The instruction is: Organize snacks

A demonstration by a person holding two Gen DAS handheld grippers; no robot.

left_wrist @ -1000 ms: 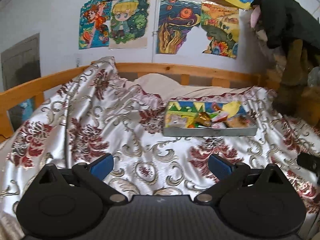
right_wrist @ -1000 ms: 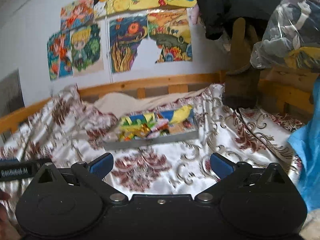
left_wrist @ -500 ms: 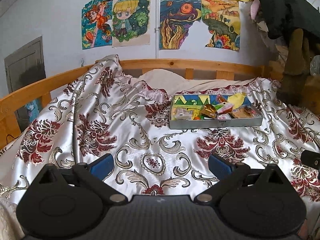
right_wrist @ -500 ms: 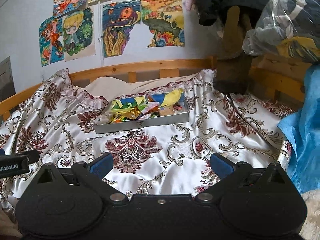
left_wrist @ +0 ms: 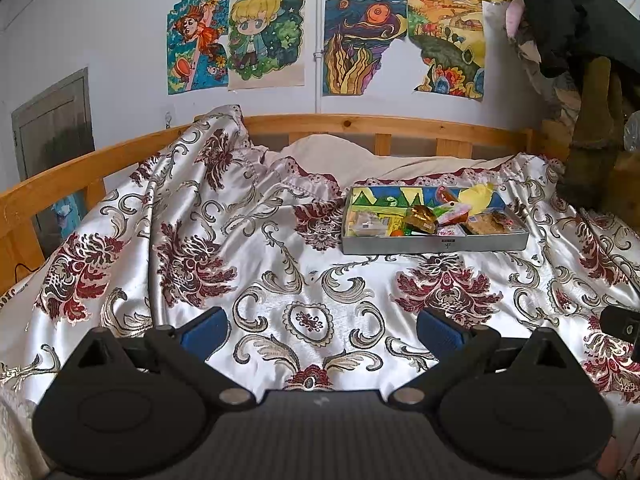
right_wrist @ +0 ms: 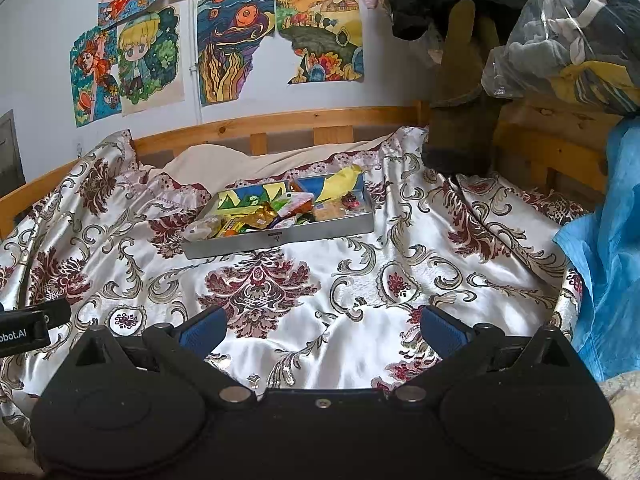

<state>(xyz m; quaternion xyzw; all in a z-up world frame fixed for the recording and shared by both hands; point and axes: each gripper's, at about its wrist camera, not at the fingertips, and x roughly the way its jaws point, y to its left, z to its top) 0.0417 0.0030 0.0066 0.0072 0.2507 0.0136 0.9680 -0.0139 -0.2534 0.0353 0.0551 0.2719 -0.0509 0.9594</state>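
Right wrist view shows the metal tray (right_wrist: pixel 280 236) of snacks (right_wrist: pixel 288 210) on the bed's satin bedspread (right_wrist: pixel 360 280), well ahead of both claws. Those crinkly packets look light, soft and slippery; I'd pinch one by a wrapper edge. Left claw (left_wrist: pixel 322 328) and right claw (right_wrist: pixel 320 328) gape wide, empty. Bedspread folds could snag; nothing else blocks the way.

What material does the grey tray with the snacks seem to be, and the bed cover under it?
The tray looks like metal with a matte, brushed grey finish: thin straight walls, sharp corners, dull sheen. The bed cover looks like satin or a similar glossy woven fabric: bright highlights on its folds, with a woven dark red floral pattern. The exact fibre cannot be told.
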